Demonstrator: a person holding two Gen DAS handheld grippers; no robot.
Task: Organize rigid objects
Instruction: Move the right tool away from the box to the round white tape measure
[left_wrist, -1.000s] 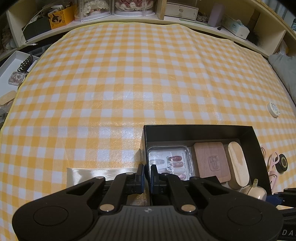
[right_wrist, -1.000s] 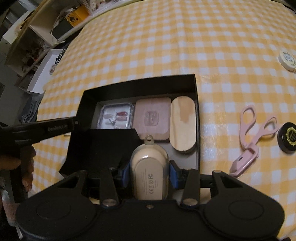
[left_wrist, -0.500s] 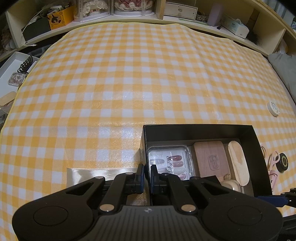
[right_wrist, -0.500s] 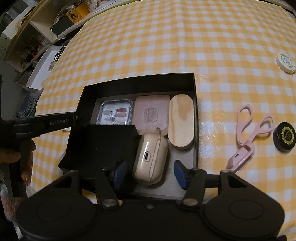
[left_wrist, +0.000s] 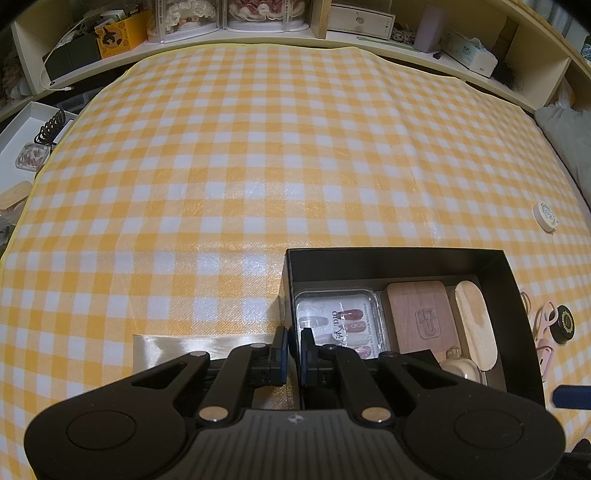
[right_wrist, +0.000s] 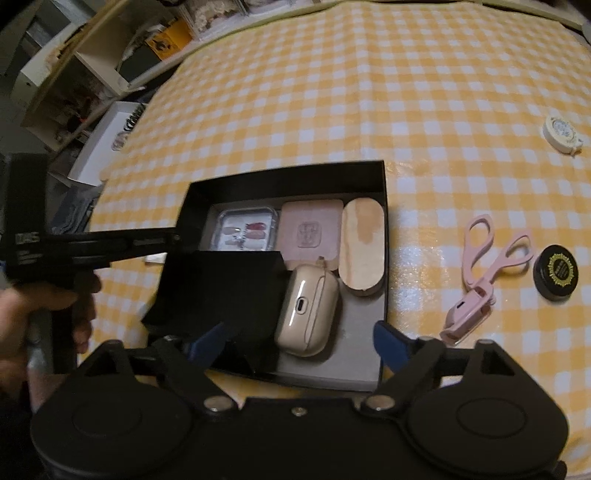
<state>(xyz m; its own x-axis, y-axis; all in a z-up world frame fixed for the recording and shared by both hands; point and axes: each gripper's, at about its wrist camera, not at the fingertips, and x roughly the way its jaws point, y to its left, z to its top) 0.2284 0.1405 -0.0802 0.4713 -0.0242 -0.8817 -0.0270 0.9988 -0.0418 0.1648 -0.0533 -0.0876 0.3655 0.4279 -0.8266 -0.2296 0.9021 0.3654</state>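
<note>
The right claw (right_wrist: 297, 338), jaws just opened wide, hovers over the beige earbud case (right_wrist: 308, 308) lying in the black cardboard box (right_wrist: 291, 177). The left claw (left_wrist: 290, 350) grips the box wall.

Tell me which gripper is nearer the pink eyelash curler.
Right. The right gripper hangs open over the black box's near end, with the curler just beside its right finger. The left gripper is shut on the box's far wall, across the box from it.

Left gripper (left_wrist: 291, 345) angled downward, jaws nearly closed, clamped on the box wall (left_wrist: 290, 295); right gripper (right_wrist: 299, 341) angled downward, jaws just opening wide, nothing gripped between; left hand (right_wrist: 33, 314) wrapped around its handle.
</note>
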